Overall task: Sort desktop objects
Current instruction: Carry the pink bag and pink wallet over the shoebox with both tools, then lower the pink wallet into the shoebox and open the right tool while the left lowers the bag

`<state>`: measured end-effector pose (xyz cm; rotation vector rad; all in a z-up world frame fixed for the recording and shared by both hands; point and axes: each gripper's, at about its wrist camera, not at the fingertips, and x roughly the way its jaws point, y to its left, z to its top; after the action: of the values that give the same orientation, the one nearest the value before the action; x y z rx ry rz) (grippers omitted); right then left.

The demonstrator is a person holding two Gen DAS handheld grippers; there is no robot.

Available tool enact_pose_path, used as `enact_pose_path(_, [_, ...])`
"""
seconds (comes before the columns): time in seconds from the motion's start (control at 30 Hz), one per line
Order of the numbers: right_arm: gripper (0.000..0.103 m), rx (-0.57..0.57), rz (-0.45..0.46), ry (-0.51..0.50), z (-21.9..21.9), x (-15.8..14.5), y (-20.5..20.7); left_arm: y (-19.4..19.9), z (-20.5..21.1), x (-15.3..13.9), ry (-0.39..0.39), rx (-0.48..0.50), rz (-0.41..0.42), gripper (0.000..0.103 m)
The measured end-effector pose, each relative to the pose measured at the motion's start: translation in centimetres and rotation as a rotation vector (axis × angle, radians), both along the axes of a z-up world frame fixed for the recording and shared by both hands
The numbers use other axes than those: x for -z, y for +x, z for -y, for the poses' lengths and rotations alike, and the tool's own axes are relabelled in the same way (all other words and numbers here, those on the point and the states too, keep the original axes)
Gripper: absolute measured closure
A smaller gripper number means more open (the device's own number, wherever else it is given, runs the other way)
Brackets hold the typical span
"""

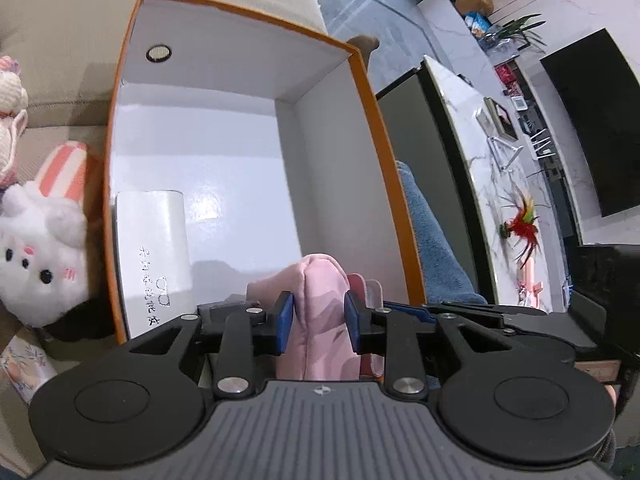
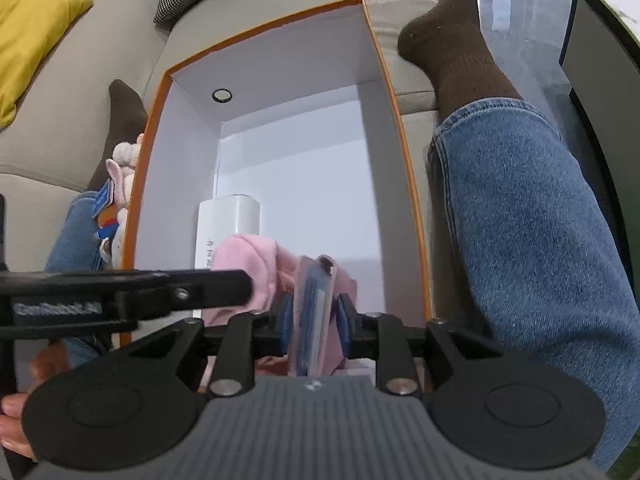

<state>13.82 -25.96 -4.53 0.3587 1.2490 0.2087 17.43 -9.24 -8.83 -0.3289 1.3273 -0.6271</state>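
An orange box (image 1: pixel 372 92) with a white inside stands open on a beige sofa; it also shows in the right wrist view (image 2: pixel 404 148). A white case (image 1: pixel 154 248) with dark lettering lies inside at the near left, also in the right wrist view (image 2: pixel 228 220). My left gripper (image 1: pixel 319 322) is shut on a soft pink pouch (image 1: pixel 320 300) at the box's near end. My right gripper (image 2: pixel 312 326) is shut on a flat pink holder with blue cards (image 2: pixel 312 312). The left gripper's black arm (image 2: pixel 132 290) crosses that view, with the pouch (image 2: pixel 248 268) beside it.
Plush rabbit toys (image 1: pixel 36 256) lie left of the box, seen too in the right wrist view (image 2: pixel 122 168). A person's jeans leg (image 2: pixel 532 232) and socked foot (image 2: pixel 448 36) lie right of the box. A marble table (image 1: pixel 492 168) with a feather toy (image 1: pixel 520 228) stands right.
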Motion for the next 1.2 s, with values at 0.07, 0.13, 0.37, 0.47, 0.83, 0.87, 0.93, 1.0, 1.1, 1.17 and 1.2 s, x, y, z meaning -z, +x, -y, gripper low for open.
enact_pose_path(0.07, [0.075,0.0,0.002,0.004,0.0,-0.2,-0.2,-0.3,-0.4,-0.4,-0.014,0.002,0.01,0.072])
enact_pose_path(0.13, [0.072,0.008,0.008,0.018,0.2,-0.4,-0.4,-0.6,-0.7,-0.8,-0.033,0.009,0.018,0.072])
enact_pose_path(0.37, [0.076,0.027,0.02,0.045,0.8,-1.3,-1.0,-1.4,-0.1,-0.4,-0.005,0.047,0.042,0.074])
enact_pose_path(0.47, [0.083,0.026,0.034,0.054,0.9,-1.2,-1.2,-1.5,0.5,0.7,0.01,0.062,0.018,0.076])
enact_pose_path(0.83, [0.078,-0.017,0.074,-0.005,-0.2,-1.5,-1.2,-1.8,0.0,-0.6,0.028,0.064,0.074,0.076])
enact_pose_path(0.87, [0.078,-0.016,0.077,-0.005,-0.1,-1.6,-1.3,-1.8,-0.2,-0.6,0.023,0.063,0.073,0.076])
enact_pose_path(0.93, [0.07,-0.015,0.085,-0.003,-0.1,-1.8,-1.3,-1.8,-0.6,-0.9,0.017,0.057,0.076,0.076])
enact_pose_path(1.0, [0.067,-0.011,0.096,-0.013,0.1,-2.1,-1.4,-1.8,-0.9,-1.2,0.013,0.054,0.089,0.076])
enact_pose_path(1.1, [0.063,-0.01,0.104,-0.021,0.1,-2.3,-1.4,-1.7,-1.2,-1.7,0.004,0.05,0.098,0.076])
enact_pose_path(1.17, [0.063,-0.008,0.101,-0.026,0.2,-2.3,-1.4,-1.7,-1.3,-1.8,0.005,0.049,0.1,0.076])
enact_pose_path(1.2, [0.063,-0.007,0.1,-0.028,0.2,-2.2,-1.4,-1.7,-1.3,-1.8,0.008,0.047,0.1,0.076])
